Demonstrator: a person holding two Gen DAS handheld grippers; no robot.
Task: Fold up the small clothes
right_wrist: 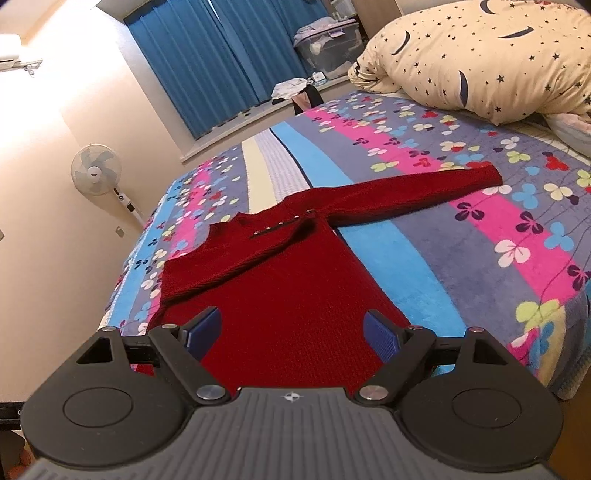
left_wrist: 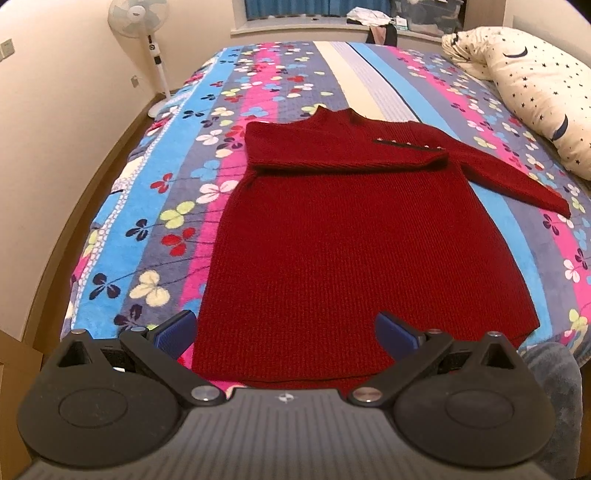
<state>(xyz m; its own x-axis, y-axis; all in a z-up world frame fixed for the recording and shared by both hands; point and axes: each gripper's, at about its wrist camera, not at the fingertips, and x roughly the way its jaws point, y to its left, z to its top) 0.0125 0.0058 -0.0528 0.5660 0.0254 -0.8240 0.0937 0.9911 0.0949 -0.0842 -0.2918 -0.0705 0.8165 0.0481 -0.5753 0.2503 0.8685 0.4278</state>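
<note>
A dark red knit sweater dress lies flat on the bed, neck away from me, hem toward me. Its left sleeve is folded across the chest; its right sleeve stretches out to the right. My left gripper is open and empty, hovering over the hem. In the right wrist view the dress and its outstretched sleeve show too. My right gripper is open and empty above the lower half of the dress.
The bed has a striped flower-print blanket. A cream star-print duvet is heaped at the right. A standing fan is by the left wall. A windowsill with clutter and blue curtains lies beyond the bed.
</note>
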